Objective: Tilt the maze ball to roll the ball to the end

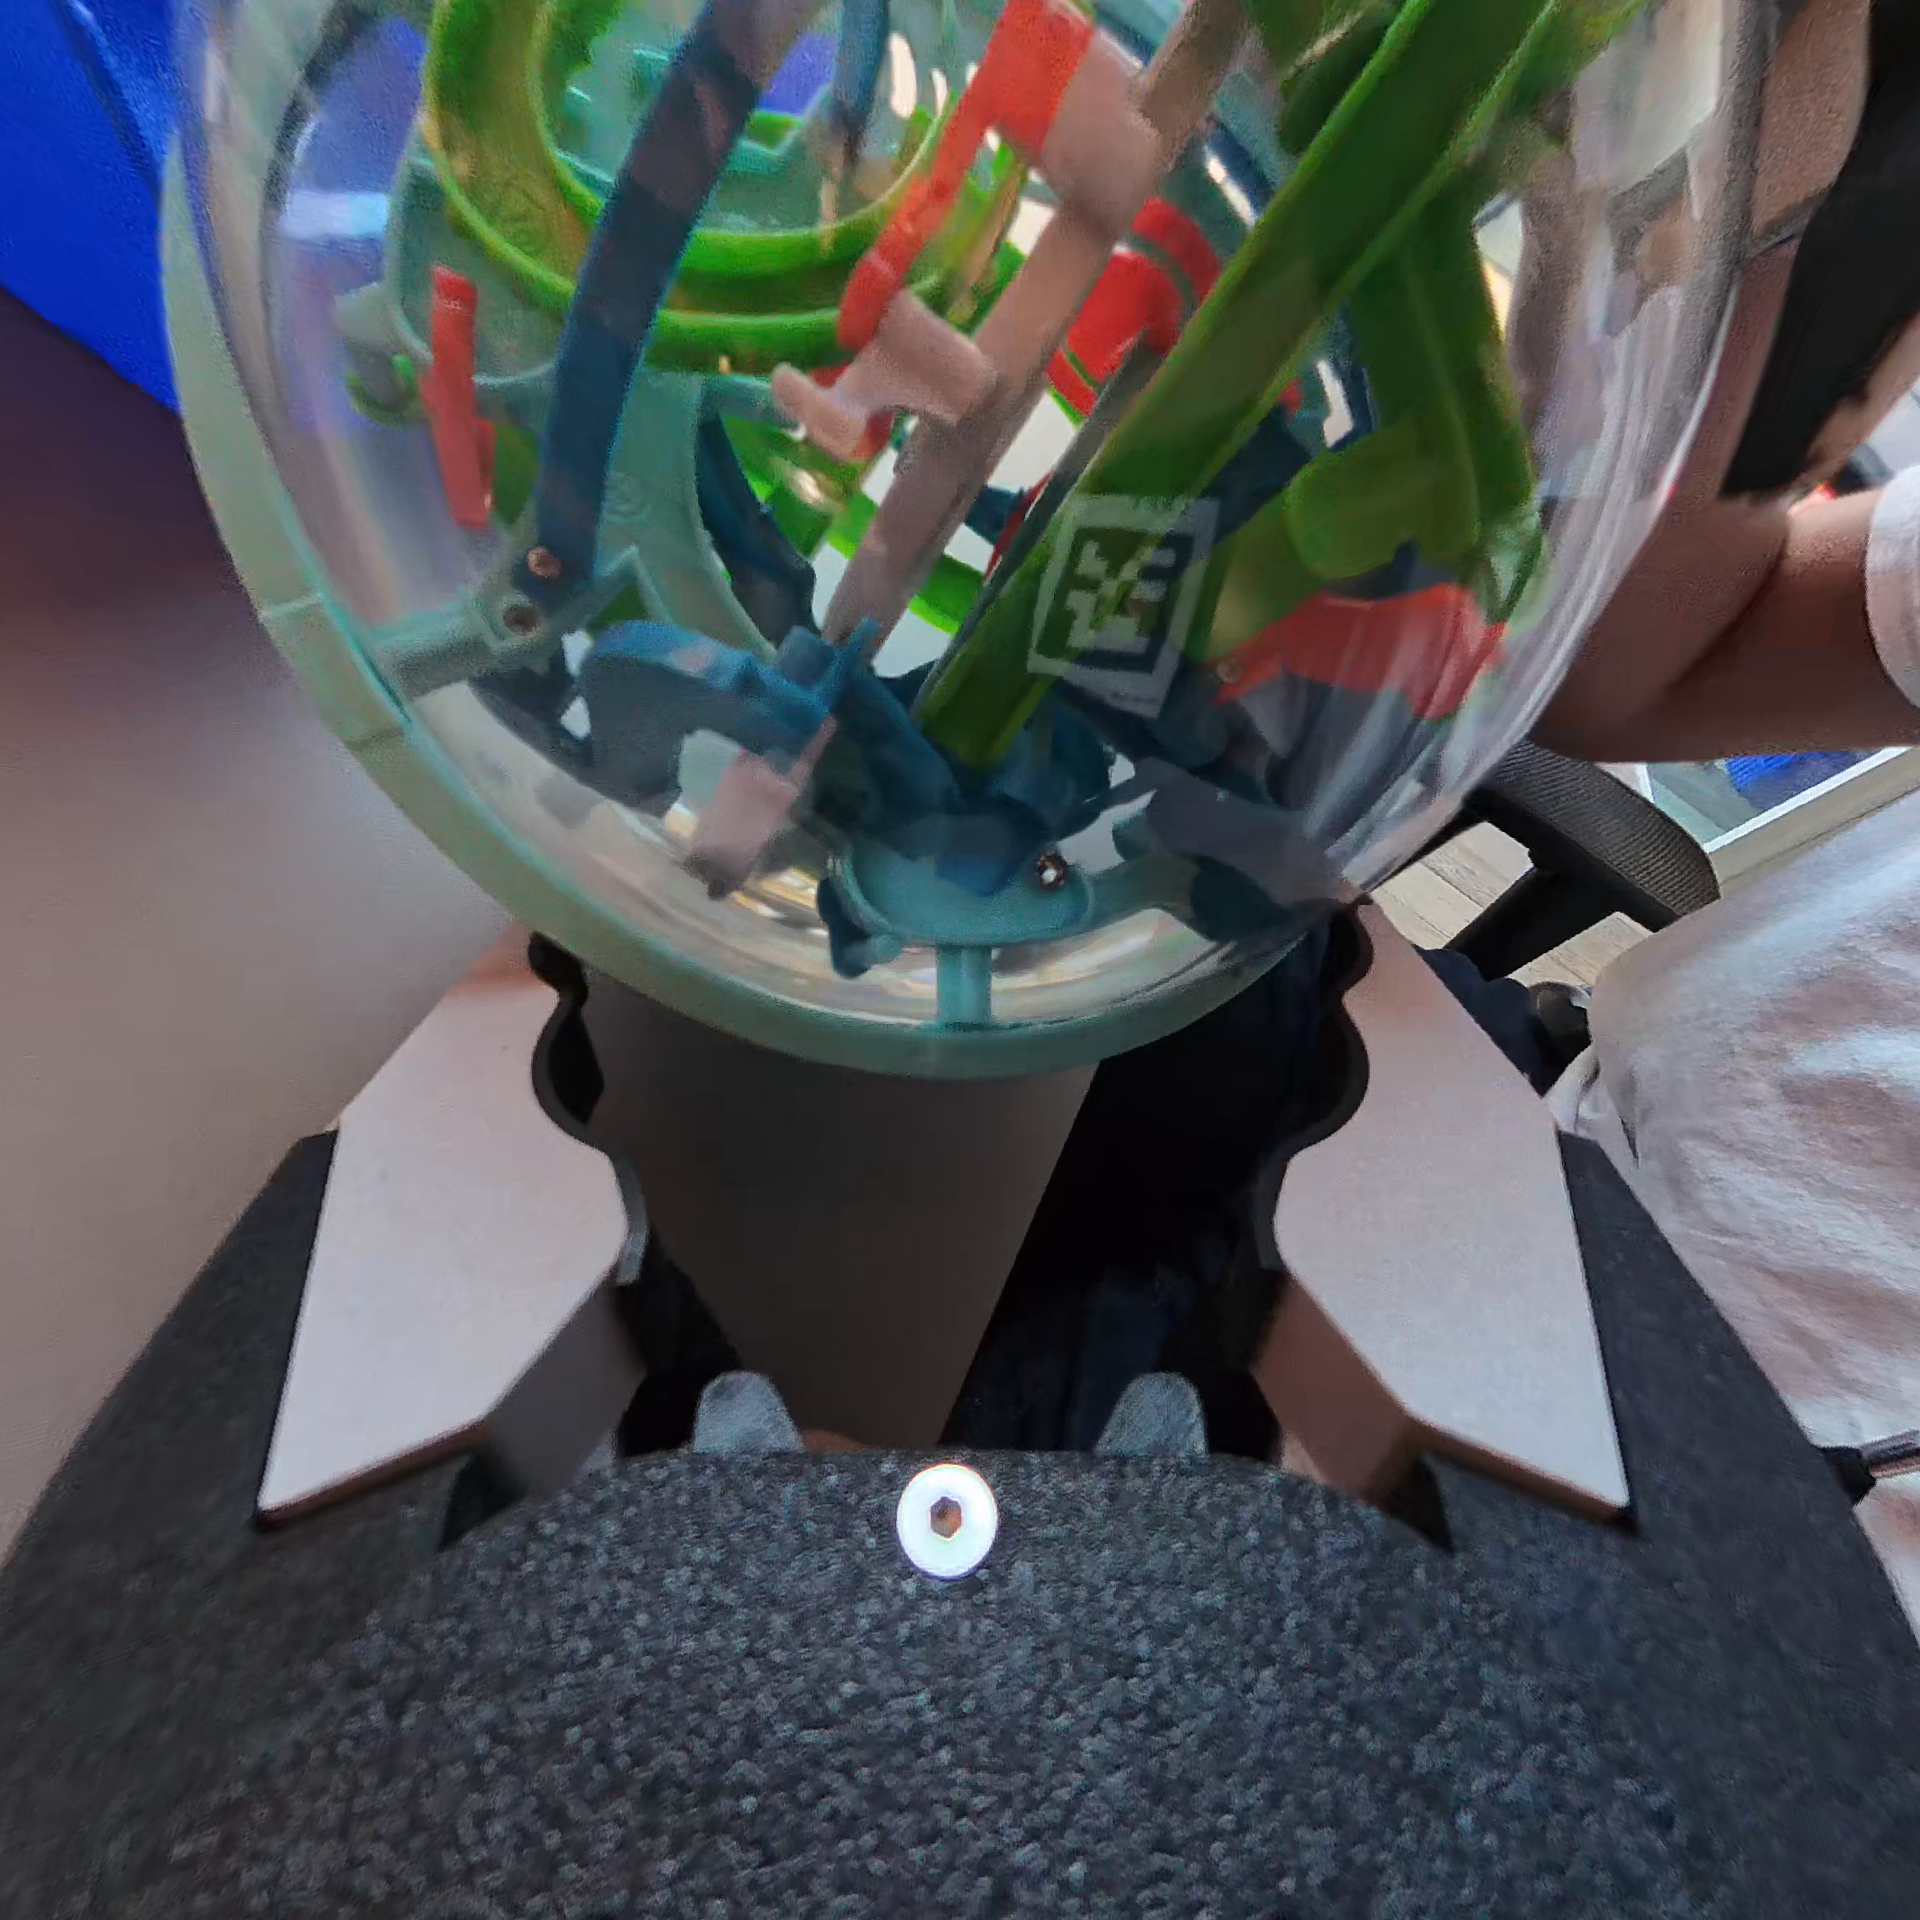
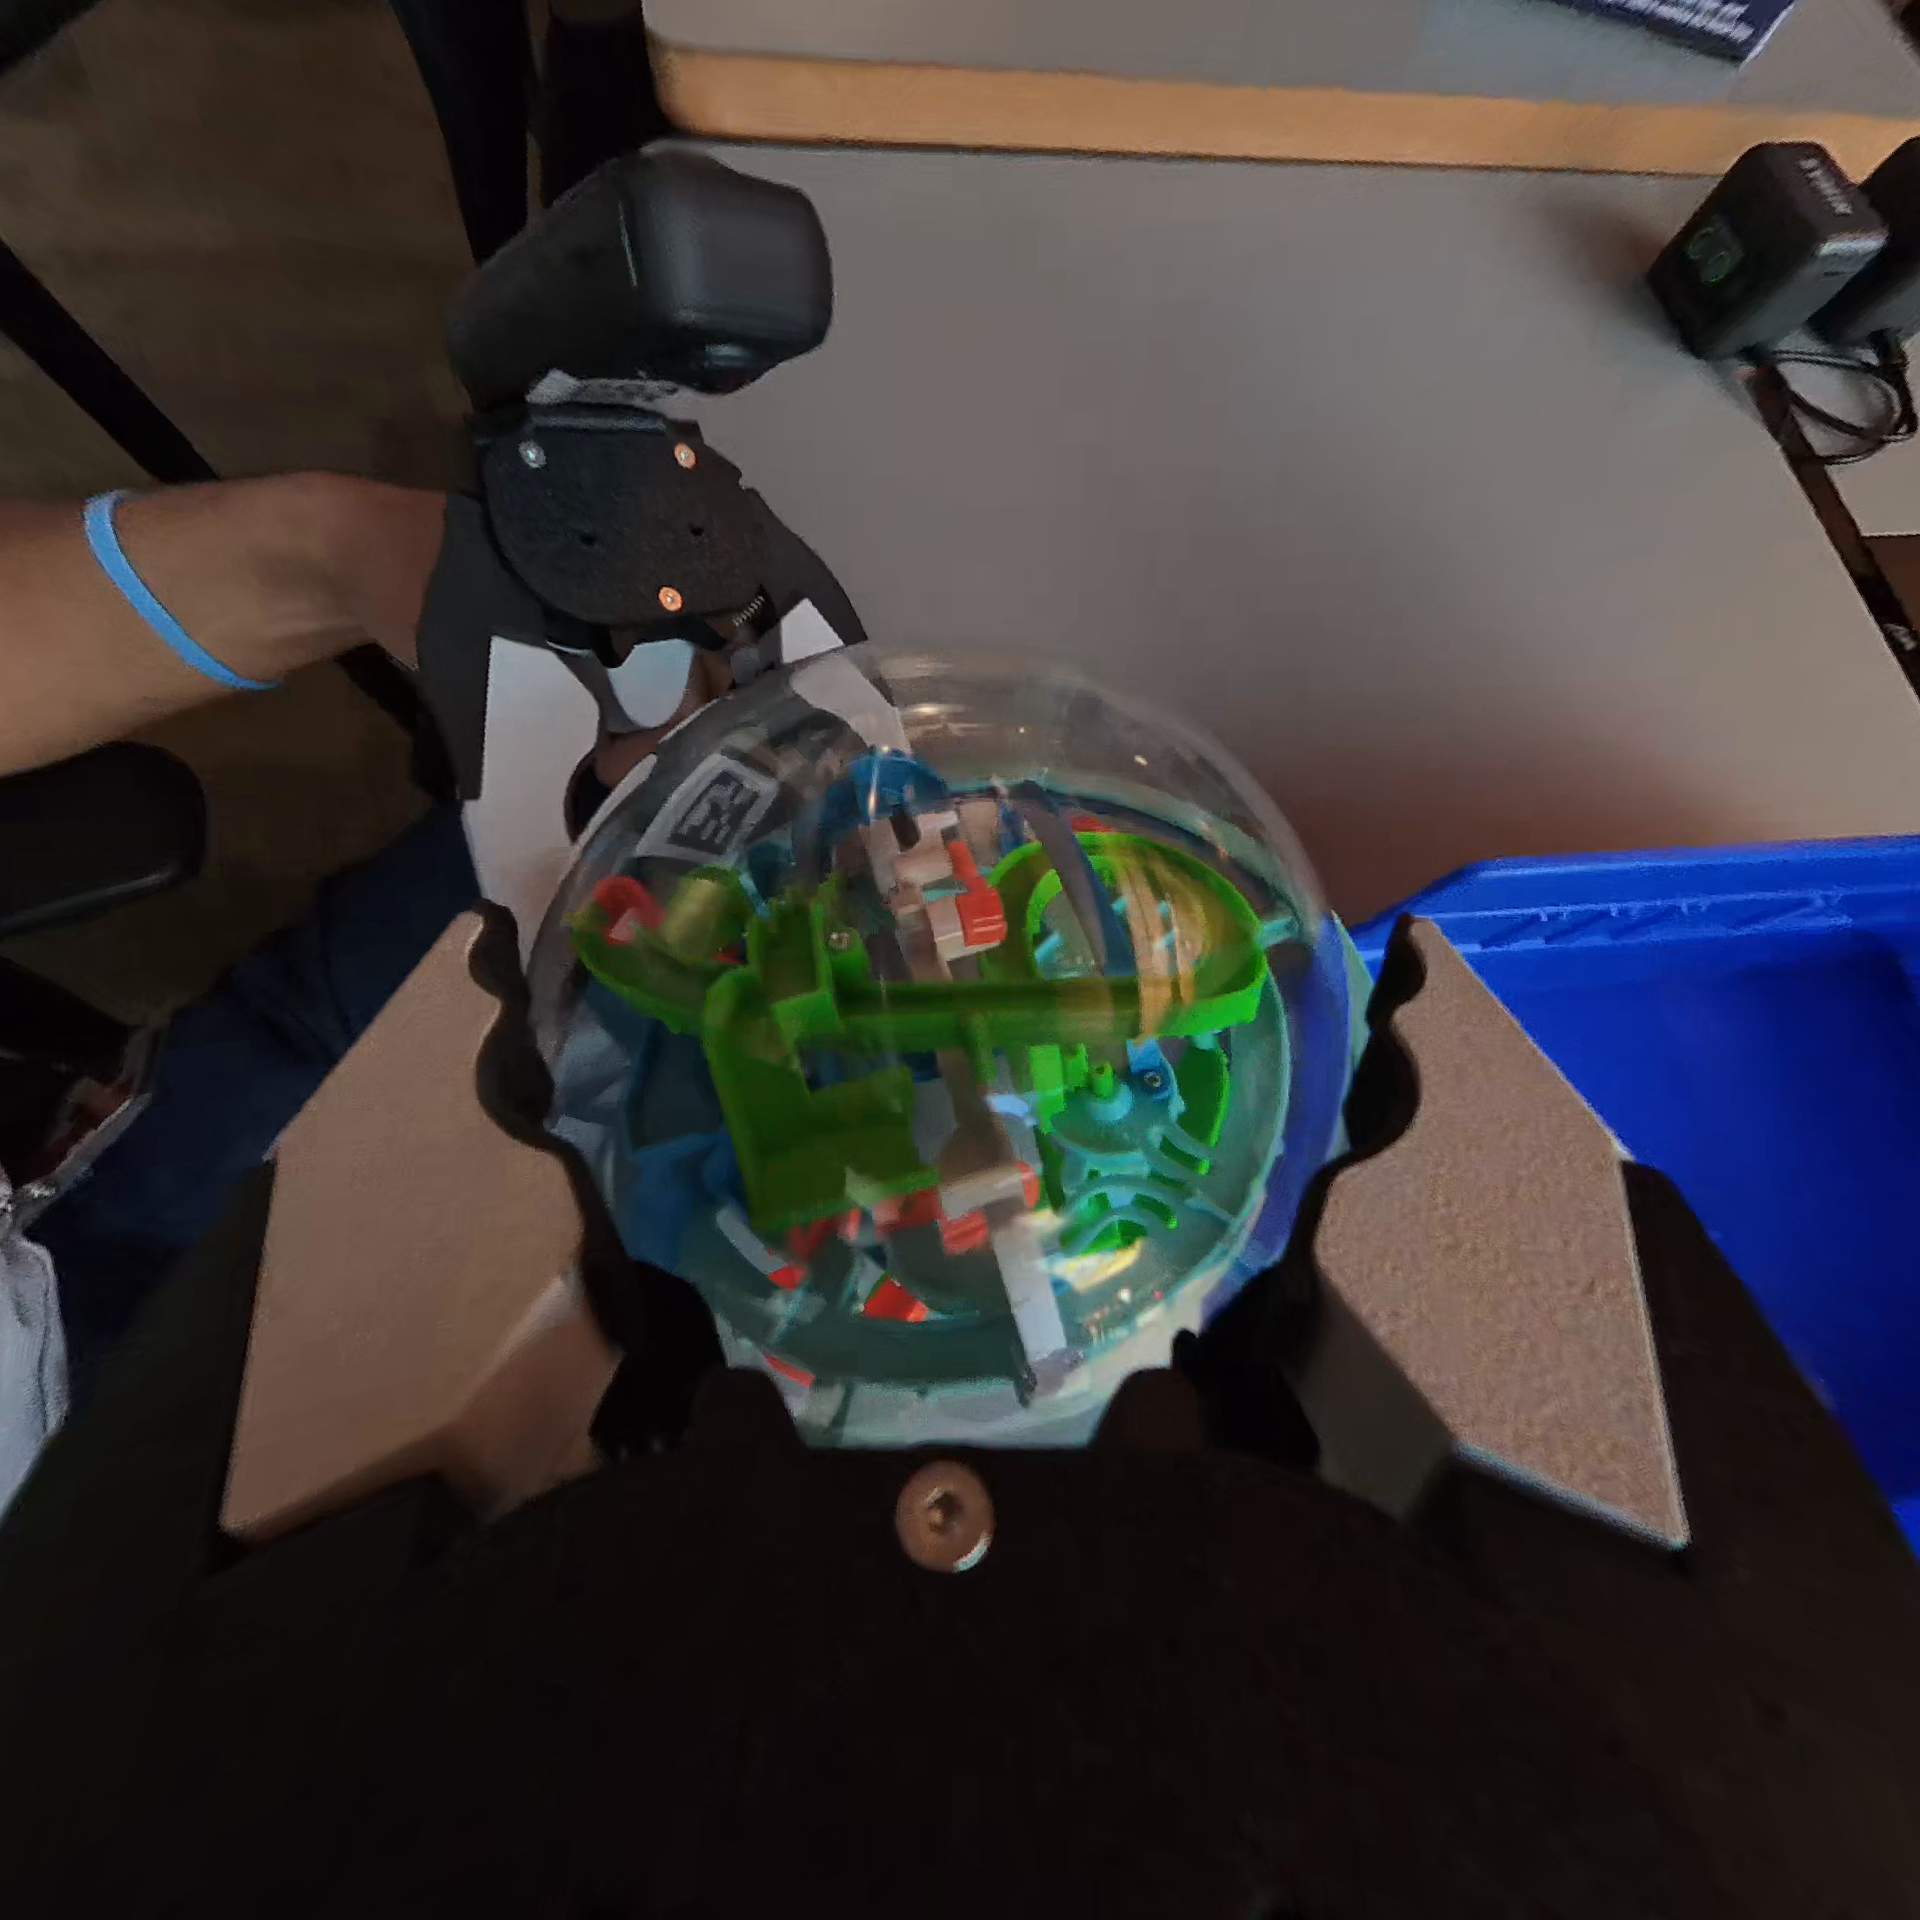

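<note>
Right gripper sits nearest, jaws wide around the maze ball, both pads pressed on its clear shell. Motion blur hides the small ball inside. Left gripper is wide too, the sphere sitting on its fingertips; grip unclear. Blue bin is cut off, contents unseen.

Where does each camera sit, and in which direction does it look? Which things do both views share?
Left wrist view: on the left hand-held gripper, looking along its fingers at the maze ball; a forearm shows at right.
Right wrist view: on the right hand-held gripper, looking down onto the ball, grey table and blue bin; a wrist with a blue band shows.
Shared: the maze ball and blue bin.
</note>
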